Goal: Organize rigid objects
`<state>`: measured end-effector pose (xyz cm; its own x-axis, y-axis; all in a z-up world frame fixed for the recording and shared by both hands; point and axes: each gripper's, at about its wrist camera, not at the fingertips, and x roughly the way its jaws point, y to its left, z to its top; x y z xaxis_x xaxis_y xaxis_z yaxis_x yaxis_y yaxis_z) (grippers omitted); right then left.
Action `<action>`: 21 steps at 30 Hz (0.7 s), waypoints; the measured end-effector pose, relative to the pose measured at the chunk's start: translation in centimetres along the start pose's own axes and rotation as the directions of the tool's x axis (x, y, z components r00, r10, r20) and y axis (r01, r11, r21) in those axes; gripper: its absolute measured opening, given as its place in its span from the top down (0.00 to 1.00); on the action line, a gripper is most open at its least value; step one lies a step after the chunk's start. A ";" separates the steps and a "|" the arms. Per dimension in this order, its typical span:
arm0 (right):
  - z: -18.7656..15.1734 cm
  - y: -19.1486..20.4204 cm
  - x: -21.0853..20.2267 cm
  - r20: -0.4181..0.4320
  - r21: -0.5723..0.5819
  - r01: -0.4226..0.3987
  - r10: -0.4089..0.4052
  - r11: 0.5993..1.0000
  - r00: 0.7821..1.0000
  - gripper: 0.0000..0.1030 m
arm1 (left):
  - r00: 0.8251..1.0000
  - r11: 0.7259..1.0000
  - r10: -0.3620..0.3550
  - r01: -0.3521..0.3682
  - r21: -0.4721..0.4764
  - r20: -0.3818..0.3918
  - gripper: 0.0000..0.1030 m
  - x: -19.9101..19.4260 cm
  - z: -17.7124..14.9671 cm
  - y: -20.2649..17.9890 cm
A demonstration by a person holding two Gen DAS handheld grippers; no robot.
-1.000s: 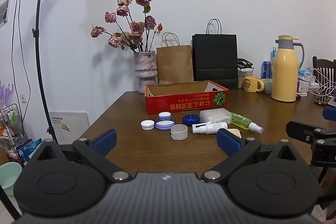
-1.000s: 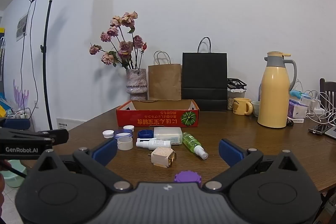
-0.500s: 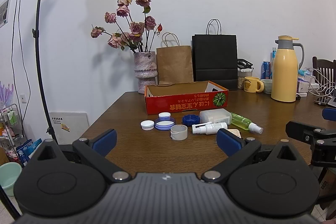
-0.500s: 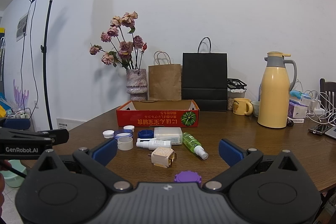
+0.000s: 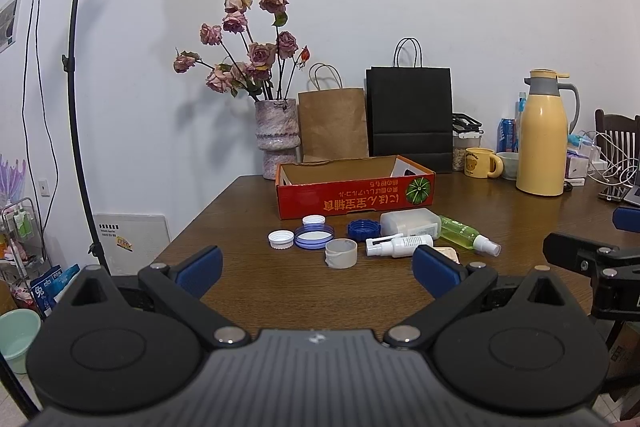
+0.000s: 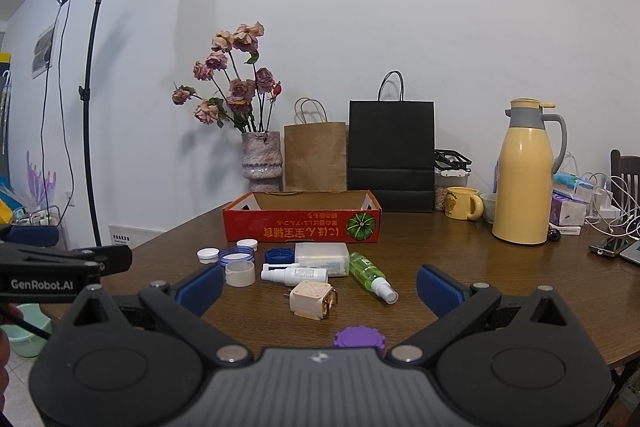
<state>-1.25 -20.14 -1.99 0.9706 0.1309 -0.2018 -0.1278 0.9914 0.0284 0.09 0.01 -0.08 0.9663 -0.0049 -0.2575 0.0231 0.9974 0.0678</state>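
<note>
Holding left gripper [image 5: 316, 263] and right gripper [image 6: 319, 285] spread wide and empty above the surface [image 6: 460, 267], I risk knocking clustered caps and bottles [image 6: 296, 273] lying before the red box [image 6: 302, 225].

Right gripper [image 6: 320, 285] hovering with jaws spread wide over a wooden worktop [image 6: 460, 267], a beige cube plug [image 6: 313, 300] lying between its blue fingers [image 6: 200, 287]; a purple cap [image 6: 359, 337] sitting just ahead of the housing, a white spray bottle [image 6: 294, 273] and green spray bottle [image 6: 370, 276] lying beyond, before a red cardboard box [image 6: 300, 229], the left gripper [image 6: 64, 265] showing at the left edge
</note>
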 end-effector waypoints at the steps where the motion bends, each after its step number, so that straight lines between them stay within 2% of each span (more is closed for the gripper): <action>1: 0.0 0.3 0.1 0.001 -0.001 0.000 0.000 1.000 1.000 0.00 | 1.000 1.000 0.000 0.000 0.001 0.001 0.00 0.0 0.0 0.1; 21: 0.0 0.0 0.1 0.003 -0.002 0.001 -0.001 1.000 1.000 0.00 | 1.000 1.000 -0.002 0.002 0.000 0.006 0.00 -0.2 0.6 0.0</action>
<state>-1.14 -20.11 -2.01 0.9713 0.1303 -0.1990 -0.1277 0.9915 0.0261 0.04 0.00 0.52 0.9677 -0.0070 -0.2520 0.0248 0.9974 0.0676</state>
